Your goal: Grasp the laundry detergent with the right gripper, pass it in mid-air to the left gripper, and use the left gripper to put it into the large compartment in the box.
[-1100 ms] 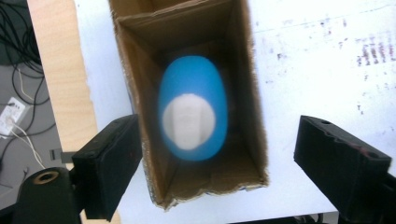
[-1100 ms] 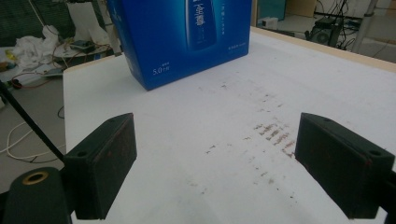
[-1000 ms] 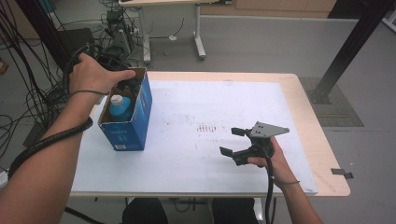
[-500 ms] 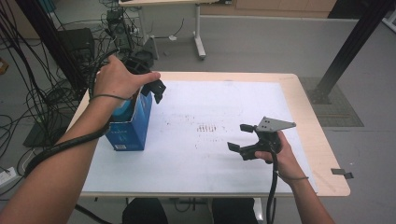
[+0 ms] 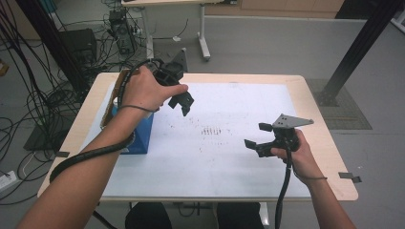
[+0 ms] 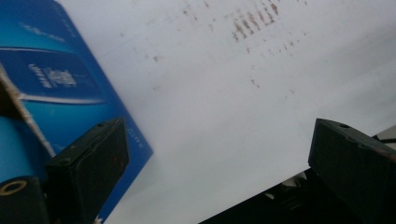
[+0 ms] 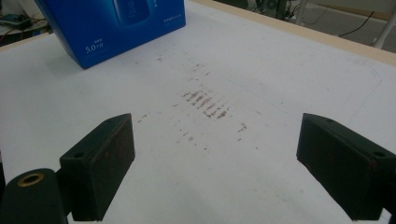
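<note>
A blue carton (image 5: 139, 134) stands upright with its top open at the left of the white sheet (image 5: 229, 157); my left forearm covers much of it. My left gripper (image 5: 180, 104) hangs just right of the carton's top, above the sheet. Its jaws have just been opening and stand open with nothing between them. In the left gripper view the left gripper (image 6: 219, 177) looks down past the carton's blue side (image 6: 56, 88). My right gripper (image 5: 257, 135) hovers open and empty over the sheet's right part. The right gripper (image 7: 215, 172) faces the carton (image 7: 116, 23) across the sheet.
Brown smudges (image 5: 212, 131) mark the sheet's middle. The wooden table edge (image 5: 329, 157) runs close to my right hand. Behind the table lie cables (image 5: 43, 95), another table's legs (image 5: 203, 28) and a black post (image 5: 353, 52).
My left hand has come up from the carton's open top and moved right, over the sheet, its jaws wider apart. My right gripper has risen a little.
</note>
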### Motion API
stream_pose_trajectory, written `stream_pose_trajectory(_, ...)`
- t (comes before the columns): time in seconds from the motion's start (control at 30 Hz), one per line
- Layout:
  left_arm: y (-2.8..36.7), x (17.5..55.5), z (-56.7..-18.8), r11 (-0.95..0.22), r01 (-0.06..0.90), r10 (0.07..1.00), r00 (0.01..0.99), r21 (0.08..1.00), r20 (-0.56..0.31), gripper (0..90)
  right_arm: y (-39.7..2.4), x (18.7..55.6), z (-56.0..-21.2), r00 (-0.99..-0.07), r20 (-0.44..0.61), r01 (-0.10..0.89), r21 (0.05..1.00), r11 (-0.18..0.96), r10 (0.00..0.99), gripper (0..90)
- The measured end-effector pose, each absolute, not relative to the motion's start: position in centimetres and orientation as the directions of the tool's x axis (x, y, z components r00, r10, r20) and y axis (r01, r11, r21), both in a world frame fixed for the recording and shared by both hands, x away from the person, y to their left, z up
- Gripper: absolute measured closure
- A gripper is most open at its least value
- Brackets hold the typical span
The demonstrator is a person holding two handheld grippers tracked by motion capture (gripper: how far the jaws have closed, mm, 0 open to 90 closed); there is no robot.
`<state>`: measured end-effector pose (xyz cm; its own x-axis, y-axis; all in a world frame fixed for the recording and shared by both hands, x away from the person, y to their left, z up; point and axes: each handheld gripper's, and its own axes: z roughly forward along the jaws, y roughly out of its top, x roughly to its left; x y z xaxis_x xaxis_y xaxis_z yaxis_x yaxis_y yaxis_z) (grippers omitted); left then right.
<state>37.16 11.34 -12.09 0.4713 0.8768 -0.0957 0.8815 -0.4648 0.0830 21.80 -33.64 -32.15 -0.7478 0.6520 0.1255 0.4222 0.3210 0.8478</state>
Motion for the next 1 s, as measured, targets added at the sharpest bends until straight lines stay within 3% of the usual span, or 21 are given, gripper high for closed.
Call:
stream_pose_trajectory(0.37,8.6,36.6,-15.3,-0.544,0.836,0.826,0.548,0.064,-0.132,5.5,-33.9,22.1,-31.4,-0.717,0.099,0.44,0.832,0.338,0.69,11.2)
stream_pose_trajectory(1.0,7.5,36.6,-20.7,-0.565,0.824,0.811,0.562,0.028,-0.161,5.8,-33.8,22.6,-30.4,-0.688,0.072,0.45,0.822,0.348,0.722,11.2)
